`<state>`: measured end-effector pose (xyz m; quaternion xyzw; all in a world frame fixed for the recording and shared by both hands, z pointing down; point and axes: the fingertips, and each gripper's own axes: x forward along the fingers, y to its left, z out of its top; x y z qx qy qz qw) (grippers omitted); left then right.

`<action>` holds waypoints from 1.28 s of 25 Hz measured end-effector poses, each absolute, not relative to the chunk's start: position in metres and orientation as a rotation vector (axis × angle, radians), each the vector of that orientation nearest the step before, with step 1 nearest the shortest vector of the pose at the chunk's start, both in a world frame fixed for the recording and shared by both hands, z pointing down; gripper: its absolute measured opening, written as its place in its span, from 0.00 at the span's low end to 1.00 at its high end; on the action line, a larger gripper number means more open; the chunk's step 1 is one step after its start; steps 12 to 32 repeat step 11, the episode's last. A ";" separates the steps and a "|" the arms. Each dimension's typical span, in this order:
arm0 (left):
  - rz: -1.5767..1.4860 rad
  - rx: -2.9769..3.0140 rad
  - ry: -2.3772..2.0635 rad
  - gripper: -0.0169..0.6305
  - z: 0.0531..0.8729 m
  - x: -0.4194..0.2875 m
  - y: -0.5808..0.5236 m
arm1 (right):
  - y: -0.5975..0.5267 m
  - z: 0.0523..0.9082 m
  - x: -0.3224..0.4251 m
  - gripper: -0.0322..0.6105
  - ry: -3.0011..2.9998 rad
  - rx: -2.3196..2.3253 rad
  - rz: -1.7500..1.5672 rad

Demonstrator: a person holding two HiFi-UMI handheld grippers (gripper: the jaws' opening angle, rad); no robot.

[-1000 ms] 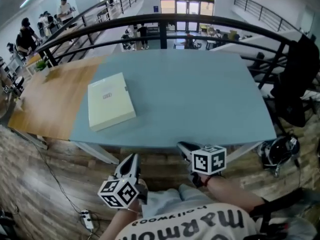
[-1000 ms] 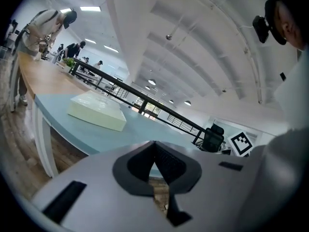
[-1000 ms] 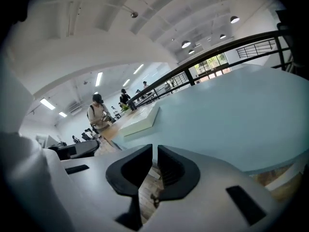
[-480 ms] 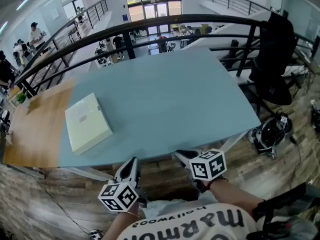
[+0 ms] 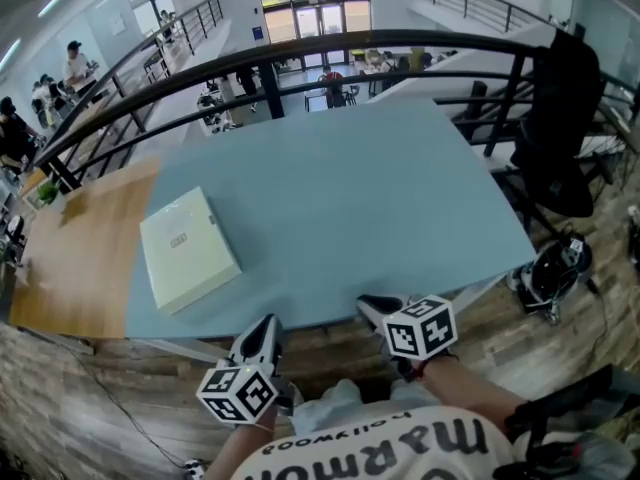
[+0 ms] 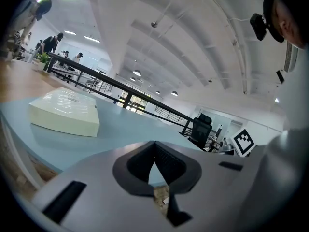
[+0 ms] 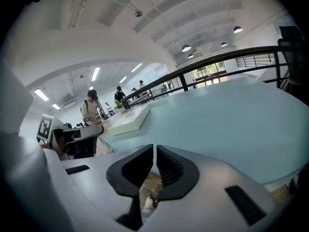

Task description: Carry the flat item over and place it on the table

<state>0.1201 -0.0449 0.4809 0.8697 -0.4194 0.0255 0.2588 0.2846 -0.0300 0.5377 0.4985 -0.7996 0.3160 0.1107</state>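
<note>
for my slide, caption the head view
Flat cream box on blue table; left gripper and right gripper shut, empty

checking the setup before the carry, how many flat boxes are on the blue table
1: a pale flat box lies at the left end of the blue table, far from both grippers. No other box shows in any view.

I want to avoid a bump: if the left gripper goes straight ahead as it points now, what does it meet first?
Probably the near edge of the blue table, though depth is unclear; the flat cream box lies off to the left, outside that line.
</note>
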 end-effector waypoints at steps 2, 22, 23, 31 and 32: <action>0.061 2.350 -1.150 0.03 0.480 0.115 -0.047 | -0.032 0.538 0.282 0.13 -2.346 1.457 0.918; 0.041 2.337 -1.161 0.03 0.481 0.111 -0.037 | -0.024 0.542 0.279 0.13 -2.323 1.437 0.903; 0.041 2.337 -1.161 0.03 0.481 0.111 -0.037 | -0.024 0.542 0.279 0.13 -2.323 1.437 0.903; 0.041 2.337 -1.161 0.03 0.481 0.111 -0.037 | -0.024 0.542 0.279 0.13 -2.323 1.437 0.903; 0.041 2.337 -1.161 0.03 0.481 0.111 -0.037 | -0.024 0.542 0.279 0.13 -2.323 1.437 0.903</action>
